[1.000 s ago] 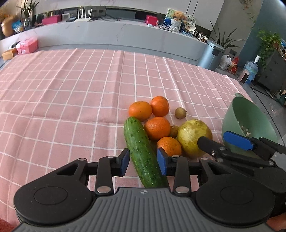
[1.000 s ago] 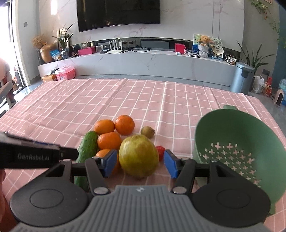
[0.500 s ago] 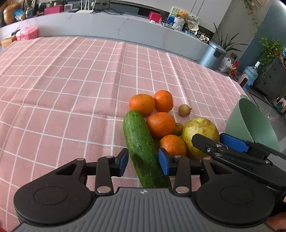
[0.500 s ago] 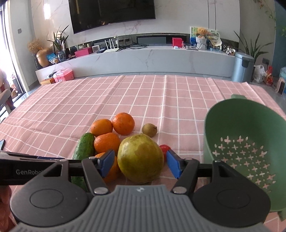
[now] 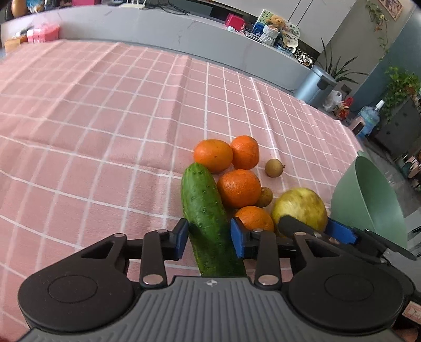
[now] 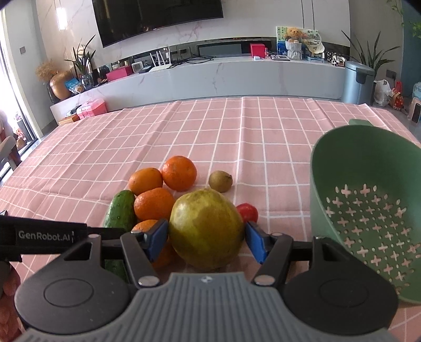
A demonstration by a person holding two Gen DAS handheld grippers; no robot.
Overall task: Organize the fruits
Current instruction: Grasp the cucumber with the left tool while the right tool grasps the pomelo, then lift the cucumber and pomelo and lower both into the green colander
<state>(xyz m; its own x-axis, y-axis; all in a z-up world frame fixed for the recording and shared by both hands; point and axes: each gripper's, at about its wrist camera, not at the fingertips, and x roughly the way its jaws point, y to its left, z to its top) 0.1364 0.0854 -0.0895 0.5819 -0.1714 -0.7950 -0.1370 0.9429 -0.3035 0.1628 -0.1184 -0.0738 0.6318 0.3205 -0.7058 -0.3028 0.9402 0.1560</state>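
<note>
Left hand-held gripper [image 5: 209,238] around bumpy cucumber [image 5: 205,213], smooth oranges [image 5: 239,188] beside.

— Where does the left wrist camera sit?

— Low behind the left gripper [image 5: 209,238], close over the pink checked tablecloth [image 5: 105,126], facing forward along the fingers, angled slightly right. The cucumber [image 5: 208,218] fills the near centre; the counter [image 5: 158,29] lies far behind.

— And the right wrist camera?

— Low behind the right gripper [image 6: 206,238], just as close, facing the far wall and television [image 6: 158,18]. The yellow-green fruit [image 6: 206,230] sits right before the lens, the green colander [image 6: 368,205] at its right edge.

— What do they share?

— The same fruit pile, colander, tablecloth and counter. Each view also catches the other gripper at its side.
</note>
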